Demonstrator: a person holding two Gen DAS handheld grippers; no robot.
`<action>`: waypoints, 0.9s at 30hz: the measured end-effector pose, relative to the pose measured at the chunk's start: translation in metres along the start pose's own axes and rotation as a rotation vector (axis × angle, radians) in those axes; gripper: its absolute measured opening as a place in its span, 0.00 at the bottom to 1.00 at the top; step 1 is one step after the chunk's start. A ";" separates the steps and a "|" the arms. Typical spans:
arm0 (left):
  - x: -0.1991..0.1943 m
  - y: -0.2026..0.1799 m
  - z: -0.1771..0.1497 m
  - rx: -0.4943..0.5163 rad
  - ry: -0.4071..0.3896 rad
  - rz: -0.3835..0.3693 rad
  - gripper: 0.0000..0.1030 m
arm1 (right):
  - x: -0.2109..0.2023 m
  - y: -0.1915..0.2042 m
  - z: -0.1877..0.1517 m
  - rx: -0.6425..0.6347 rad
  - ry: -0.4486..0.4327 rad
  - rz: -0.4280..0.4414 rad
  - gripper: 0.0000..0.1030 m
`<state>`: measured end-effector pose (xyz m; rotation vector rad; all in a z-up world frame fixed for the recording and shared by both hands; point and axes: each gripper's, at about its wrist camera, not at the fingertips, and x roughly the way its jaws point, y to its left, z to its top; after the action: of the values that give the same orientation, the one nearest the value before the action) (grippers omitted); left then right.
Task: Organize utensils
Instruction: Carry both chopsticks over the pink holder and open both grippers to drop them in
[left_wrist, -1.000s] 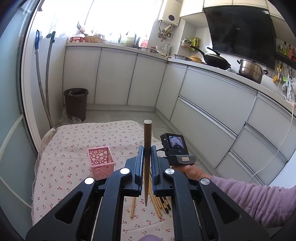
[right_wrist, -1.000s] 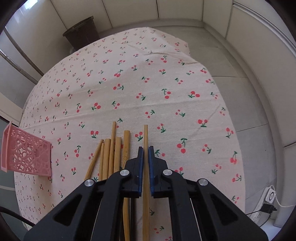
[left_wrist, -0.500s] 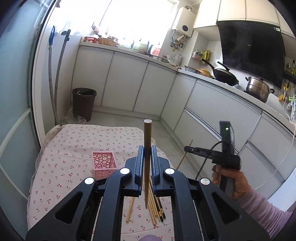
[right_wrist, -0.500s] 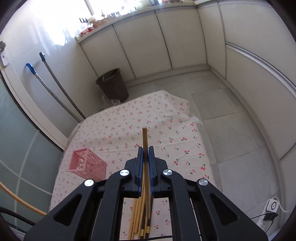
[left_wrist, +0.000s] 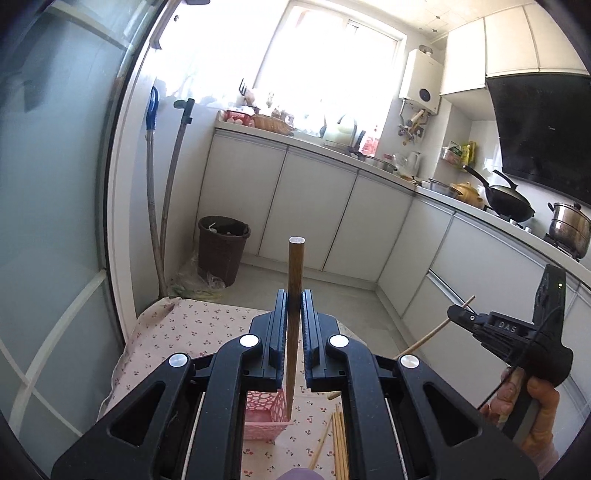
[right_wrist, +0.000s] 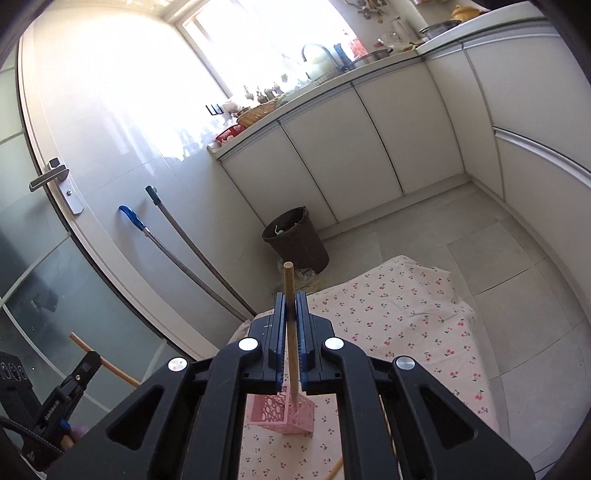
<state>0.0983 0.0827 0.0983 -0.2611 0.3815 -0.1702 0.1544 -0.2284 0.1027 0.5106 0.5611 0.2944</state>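
Observation:
My left gripper (left_wrist: 294, 295) is shut on a dark brown chopstick (left_wrist: 295, 280) that stands upright between its jaws, its lower tip hanging above the pink perforated basket (left_wrist: 264, 415). My right gripper (right_wrist: 290, 300) is shut on a light wooden chopstick (right_wrist: 289, 295), also upright, tip over the same pink basket (right_wrist: 282, 415). Both hang well above the cherry-print cloth (right_wrist: 406, 317). Several loose chopsticks (left_wrist: 338, 439) lie on the cloth right of the basket. The right gripper (left_wrist: 456, 314) with its stick shows at the right of the left wrist view; the left gripper (right_wrist: 86, 363) shows at lower left of the right wrist view.
A brown waste bin (right_wrist: 295, 240) stands on the tiled floor beyond the cloth, with two mop handles (right_wrist: 177, 236) leaning on the wall beside it. White kitchen cabinets (left_wrist: 317, 206) run along the back and right, with pots (left_wrist: 569, 225) on the counter. A glass door (right_wrist: 55, 280) is at left.
Both grippers rose from near the cloth, each carrying its chopstick. The right one lifted most, taking its stick off the pile. The views tilted up from the cloth toward the kitchen.

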 end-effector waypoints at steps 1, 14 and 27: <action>0.006 0.004 -0.001 -0.008 0.005 0.009 0.07 | 0.006 0.002 -0.001 -0.003 0.008 0.002 0.05; 0.056 0.036 -0.022 -0.091 0.135 0.102 0.37 | 0.055 0.028 -0.017 -0.076 0.064 -0.008 0.06; 0.022 0.034 -0.007 -0.133 0.059 0.114 0.54 | 0.082 0.042 -0.032 -0.078 0.087 -0.028 0.06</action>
<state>0.1199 0.1088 0.0748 -0.3648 0.4654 -0.0407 0.1974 -0.1488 0.0663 0.4160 0.6385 0.3114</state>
